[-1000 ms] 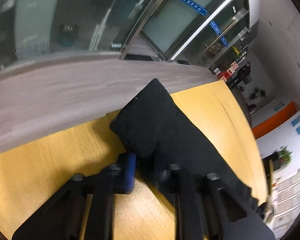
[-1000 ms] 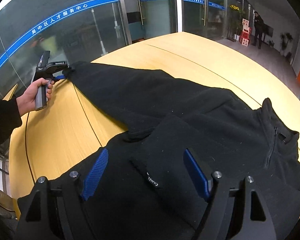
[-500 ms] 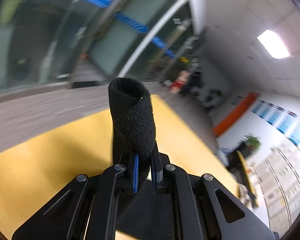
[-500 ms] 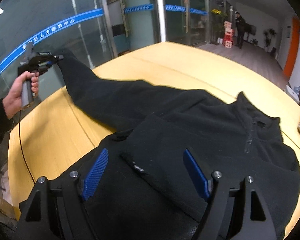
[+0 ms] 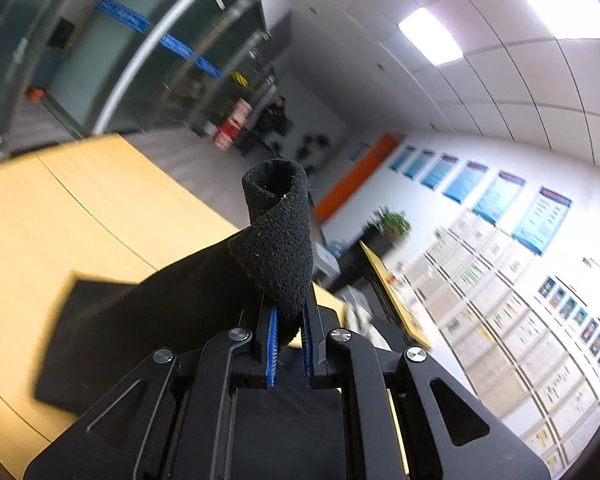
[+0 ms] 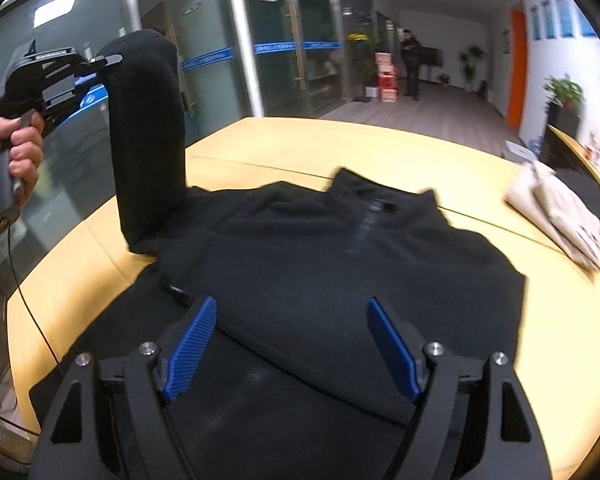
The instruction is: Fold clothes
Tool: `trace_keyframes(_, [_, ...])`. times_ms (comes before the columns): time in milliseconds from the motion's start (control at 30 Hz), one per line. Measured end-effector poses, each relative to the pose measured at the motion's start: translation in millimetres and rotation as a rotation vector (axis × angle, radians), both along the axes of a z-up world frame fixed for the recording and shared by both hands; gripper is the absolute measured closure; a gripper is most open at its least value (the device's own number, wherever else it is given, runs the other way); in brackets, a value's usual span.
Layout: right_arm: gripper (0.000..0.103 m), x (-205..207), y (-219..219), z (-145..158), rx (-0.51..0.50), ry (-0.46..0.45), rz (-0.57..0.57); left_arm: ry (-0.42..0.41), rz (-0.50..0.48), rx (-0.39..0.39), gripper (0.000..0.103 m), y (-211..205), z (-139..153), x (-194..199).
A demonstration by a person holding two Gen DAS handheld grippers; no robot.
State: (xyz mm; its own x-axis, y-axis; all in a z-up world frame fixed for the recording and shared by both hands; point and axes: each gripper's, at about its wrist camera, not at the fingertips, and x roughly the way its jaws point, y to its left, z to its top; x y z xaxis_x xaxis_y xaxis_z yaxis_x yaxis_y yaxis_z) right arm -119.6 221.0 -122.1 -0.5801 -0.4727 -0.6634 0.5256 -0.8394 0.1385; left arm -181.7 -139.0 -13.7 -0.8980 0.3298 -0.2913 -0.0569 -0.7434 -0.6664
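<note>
Left gripper (image 5: 287,340) clamped tight on cuff of black fleece sleeve (image 5: 278,240); cuff curls up past blue pads; sleeve hangs from jaws down to black fleece zip-collar jacket (image 6: 340,264) spread on round pale-wood table (image 6: 380,140); right gripper (image 6: 290,350) spread wide, nothing between blue pads, jacket body directly beneath and ahead; folded beige cloth (image 6: 556,212) far right of right gripper; person's hand (image 6: 16,160) grips left handle.
</note>
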Motion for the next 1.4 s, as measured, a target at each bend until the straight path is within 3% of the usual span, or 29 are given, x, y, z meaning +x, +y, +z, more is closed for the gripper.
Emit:
trace_keyframes(233, [0.022, 5, 71, -10, -0.036, -0.003, -0.122, -0.070, -0.168, 0.001, 0.095, 130, -21, -13])
trace_keyframes(533, [0.022, -2, 132, -33, -0.096, -0.038, -0.226, -0.163, -0.278, -0.039, 0.095, 265, -58, -12])
trace_keyframes(633, [0.022, -12, 141, -43, -0.108, -0.065, -0.238, -0.208, -0.307, -0.073, 0.095, 287, -79, -13])
trace_keyframes(733, [0.022, -24, 143, -56, -0.119, -0.113, -0.235, -0.252, -0.335, -0.112, 0.088, 308, -101, -12])
trace_keyframes(833, [0.022, -31, 134, -69, -0.099, -0.148, -0.202, -0.262, -0.340, -0.120, 0.081, 303, -113, -6])
trace_keyframes(967, [0.019, -41, 121, -82, -0.119, -0.191, -0.175, -0.176, -0.293, -0.154, 0.055, 259, -100, 16])
trace_keyframes(1033, [0.017, -48, 115, -90, -0.141, -0.222, -0.169, -0.137, -0.255, -0.191, 0.050, 229, -94, 29])
trace_keyframes(1167, [0.015, -68, 99, -105, -0.194, -0.282, -0.172, -0.189, -0.200, -0.249, 0.049, 172, -110, 36])
trace_keyframes(1300, [0.015, -83, 91, -116, -0.178, -0.301, -0.234, -0.281, -0.209, -0.286, 0.051, 129, -148, 29])
trace_keyframes(1367, [0.024, -86, 87, -118, -0.154, -0.306, -0.261, -0.312, -0.231, -0.289, 0.051, 114, -164, 26])
trace_keyframes(1400, [0.038, -87, 85, -118, -0.120, -0.306, -0.272, -0.312, -0.252, -0.282, 0.051, 110, -169, 26])
